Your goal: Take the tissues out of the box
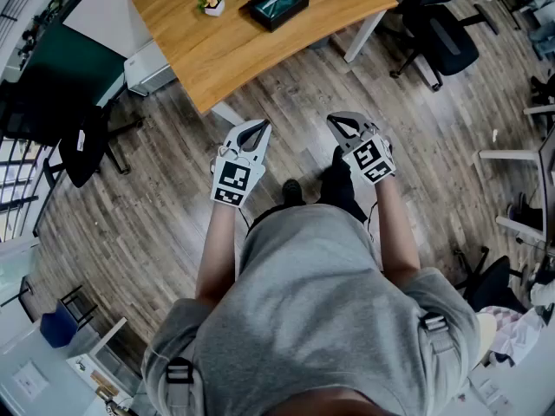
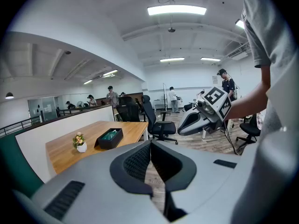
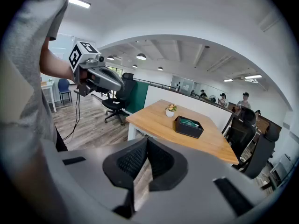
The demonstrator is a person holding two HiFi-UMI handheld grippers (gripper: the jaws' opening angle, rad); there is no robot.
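The black tissue box [image 1: 279,3] lies on the wooden table [image 1: 217,50], well ahead of me, with pale green tissue showing in its open top. The left gripper view shows the tissue box [image 2: 110,137] far off to the left, and the right gripper view shows the box [image 3: 189,126] ahead on the table. I stand on the floor short of the table. My left gripper [image 1: 260,126] and right gripper [image 1: 336,120] are held side by side in front of my body, both shut and empty. The same shows close up for the left gripper [image 2: 150,144] and the right gripper [image 3: 146,142].
A small flower pot [image 1: 212,1] stands on the table left of the box. A black office chair [image 1: 438,33] is at the table's right end, and another dark chair [image 1: 82,146] stands at the left. A white cabinet [image 1: 147,68] sits under the table. Several people are far back in the room.
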